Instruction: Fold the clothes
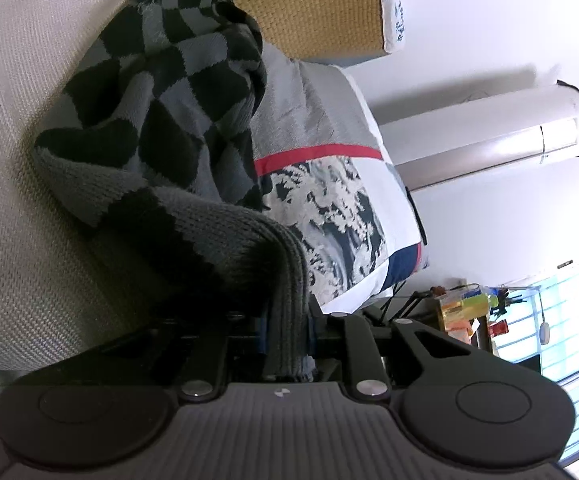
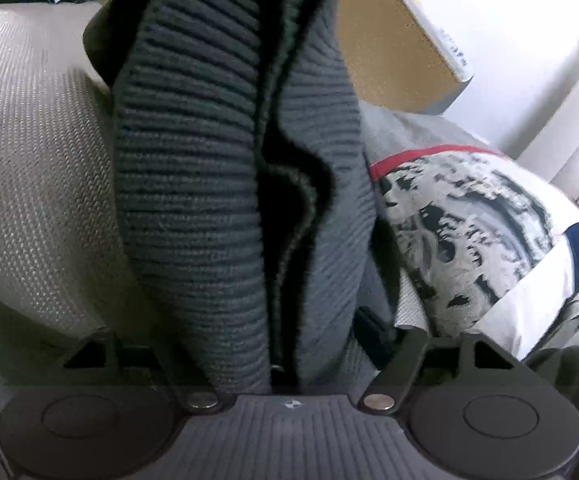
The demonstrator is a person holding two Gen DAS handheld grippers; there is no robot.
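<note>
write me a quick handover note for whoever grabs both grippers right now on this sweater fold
Left gripper: shut on the ribbed edge of the checkered sweater.
Right gripper: shut on another ribbed edge of the same sweater.
The sweater is partly lifted, its body draped on the beige sofa beside the patterned pillow.
Done: both edges gripped.
Left: lay it flat, make the folds; none visible yet.
</note>
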